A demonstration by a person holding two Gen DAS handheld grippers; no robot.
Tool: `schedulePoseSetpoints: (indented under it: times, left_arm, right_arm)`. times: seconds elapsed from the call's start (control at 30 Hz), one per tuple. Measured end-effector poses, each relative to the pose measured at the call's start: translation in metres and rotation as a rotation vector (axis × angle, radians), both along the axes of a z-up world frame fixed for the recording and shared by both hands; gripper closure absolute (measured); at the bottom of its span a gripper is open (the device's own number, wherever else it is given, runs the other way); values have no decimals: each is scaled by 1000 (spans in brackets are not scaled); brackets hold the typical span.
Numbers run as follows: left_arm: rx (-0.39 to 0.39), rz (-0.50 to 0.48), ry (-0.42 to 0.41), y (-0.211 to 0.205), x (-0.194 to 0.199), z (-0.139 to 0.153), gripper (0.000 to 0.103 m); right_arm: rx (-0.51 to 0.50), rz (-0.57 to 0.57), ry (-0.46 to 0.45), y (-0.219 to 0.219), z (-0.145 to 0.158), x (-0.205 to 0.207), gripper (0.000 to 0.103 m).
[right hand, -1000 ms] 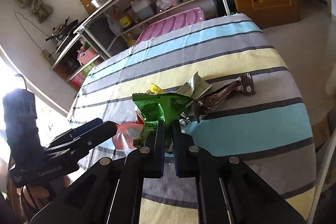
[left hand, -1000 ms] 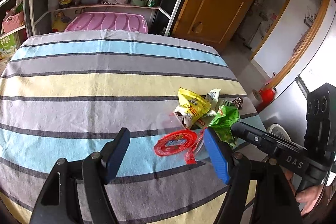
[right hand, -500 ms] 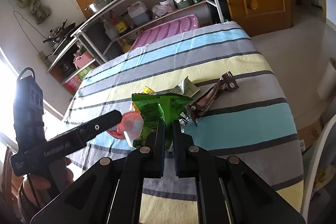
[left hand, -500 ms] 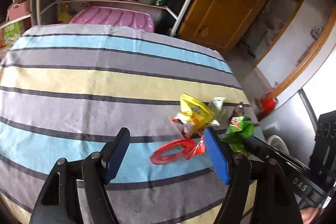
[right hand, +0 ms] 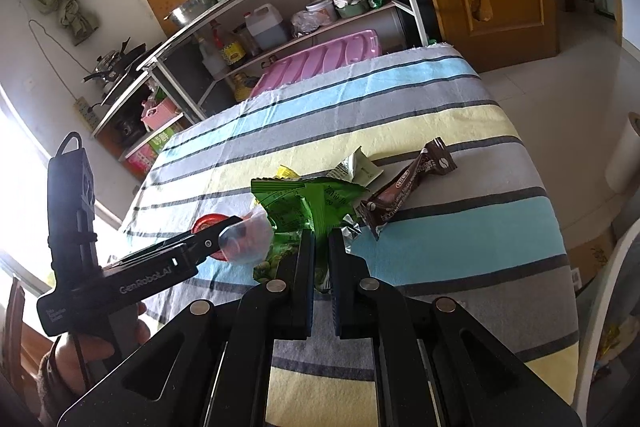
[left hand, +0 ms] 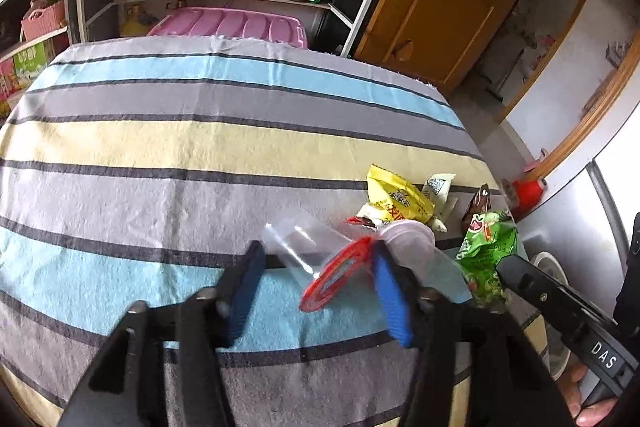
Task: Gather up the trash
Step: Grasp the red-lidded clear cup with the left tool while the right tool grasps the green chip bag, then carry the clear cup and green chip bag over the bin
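A kitchen with a metal shelf rack (right hand: 280,7) and a wooden door (left hand: 432,19) lies behind the counter (left hand: 180,147), which wears a striped cloth. The trash sits bunched at its near right corner, probably so both hands can work it together. The right tongs (right hand: 320,239) are pressed together on the green snack bag (right hand: 304,203), holding it up off the cloth. The left tongs (left hand: 316,263) are closing around a clear plastic cup (left hand: 308,247) with a red lid (left hand: 340,275); whether both pads already touch it is hard to tell. The yellow wrapper (left hand: 396,201), brown bar wrapper (right hand: 404,191) and small white packet (right hand: 356,167) lie loose beyond. No bin shows, and the bag's lower part is hidden behind the tongs.
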State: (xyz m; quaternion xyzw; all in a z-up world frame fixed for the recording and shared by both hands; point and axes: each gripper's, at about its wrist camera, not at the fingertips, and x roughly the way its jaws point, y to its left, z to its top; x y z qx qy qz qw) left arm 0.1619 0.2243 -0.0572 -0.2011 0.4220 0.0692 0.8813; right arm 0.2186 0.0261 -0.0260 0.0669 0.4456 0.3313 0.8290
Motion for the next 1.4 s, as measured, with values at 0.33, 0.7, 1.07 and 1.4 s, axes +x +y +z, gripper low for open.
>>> schedulePoseSetpoints:
  times: [0.33, 0.7, 1.07, 1.4]
  left_arm:
    - [42, -24, -15, -6, -3, 7, 76]
    - [145, 2, -40, 7, 11, 14, 25]
    - [132, -48, -28, 3, 18, 7, 48]
    - [142, -46, -63, -3, 0, 26, 48]
  right_arm:
    - [-2, -5, -11, -3, 1, -2, 96]
    - [-8, -7, -9, -4, -1, -3, 96]
    - [-3, -10, -4, -5, -3, -3, 96]
    - [14, -25, -19, -14, 4, -8, 96]
